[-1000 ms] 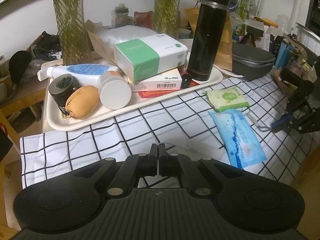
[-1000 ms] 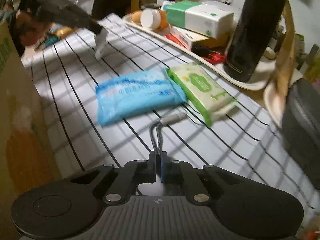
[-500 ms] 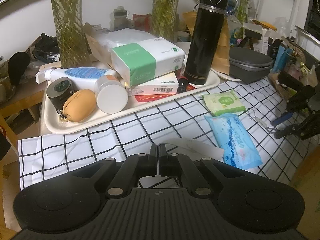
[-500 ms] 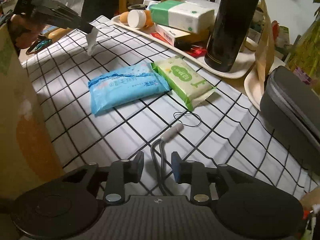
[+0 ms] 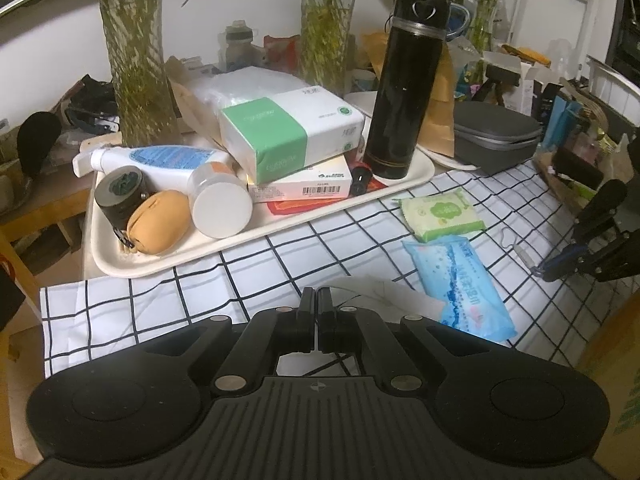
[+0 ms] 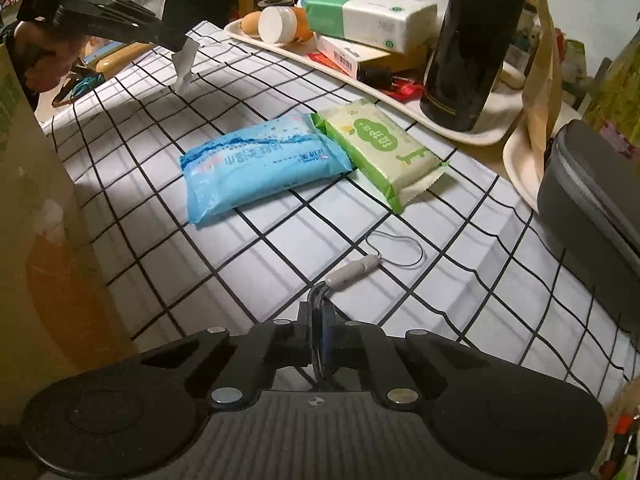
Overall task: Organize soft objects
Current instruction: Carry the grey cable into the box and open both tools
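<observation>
My right tongs (image 6: 319, 312) clamped on cord (image 6: 318, 294); left tongs (image 5: 318, 300) pinching paper (image 5: 384, 294); blue pack (image 6: 260, 166) ahead-left, lengthwise across, nearer my right

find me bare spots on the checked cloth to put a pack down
Bare cloth lies between the cream tray and the left gripper, and between the blue wipes pack and the cardboard box. The tray itself is crowded.
</observation>
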Demonstrator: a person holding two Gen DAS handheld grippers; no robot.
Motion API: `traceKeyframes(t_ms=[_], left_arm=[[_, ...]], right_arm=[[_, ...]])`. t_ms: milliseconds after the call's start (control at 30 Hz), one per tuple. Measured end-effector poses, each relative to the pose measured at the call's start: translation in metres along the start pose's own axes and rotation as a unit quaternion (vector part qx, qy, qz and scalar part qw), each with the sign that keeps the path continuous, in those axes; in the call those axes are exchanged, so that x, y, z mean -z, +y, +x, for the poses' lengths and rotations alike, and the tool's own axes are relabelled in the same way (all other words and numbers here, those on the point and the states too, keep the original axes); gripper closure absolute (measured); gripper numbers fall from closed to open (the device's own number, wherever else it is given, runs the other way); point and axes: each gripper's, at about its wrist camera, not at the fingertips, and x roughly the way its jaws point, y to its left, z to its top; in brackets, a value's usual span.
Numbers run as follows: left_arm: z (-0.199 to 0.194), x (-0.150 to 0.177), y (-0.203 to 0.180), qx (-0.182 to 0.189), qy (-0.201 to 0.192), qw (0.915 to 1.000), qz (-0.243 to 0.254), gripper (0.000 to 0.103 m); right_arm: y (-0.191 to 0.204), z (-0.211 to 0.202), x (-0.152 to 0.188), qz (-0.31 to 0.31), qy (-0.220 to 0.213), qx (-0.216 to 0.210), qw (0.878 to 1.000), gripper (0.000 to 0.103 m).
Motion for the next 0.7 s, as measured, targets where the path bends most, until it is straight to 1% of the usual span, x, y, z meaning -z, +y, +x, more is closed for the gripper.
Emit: traceKeyframes(t_ms=[167,300,467,600,700], left_arm=[[-0.009,-0.006,-0.007,0.000,-0.004,1.0000,-0.001,0.102],[-0.019,-0.008,-0.016,-0.001,-0.010,1.0000,0.000,0.102],[-0.035,-0.011,-0.022,-0.003,-0.023,0.9997,-0.004,0.102],[-0.051,-0.014,-0.019,-0.005,-0.039,0.9989,-0.028,0.102],[-0.061,-0.014,-0.023,-0.014,-0.047,0.9984,-0.029,0.102]], right_arm=[[0.003,-0.021,-0.003,0.003,-0.014,0.017,1.000,0.097],[0.005,-0.037,-0.006,0.008,-0.022,0.037,0.999,0.097],[0.009,-0.064,-0.005,0.013,-0.044,0.065,0.997,0.097],[0.019,-0.088,-0.006,0.013,-0.064,0.083,0.994,0.097],[0.030,-0.103,-0.010,0.013,-0.075,0.097,0.992,0.097]])
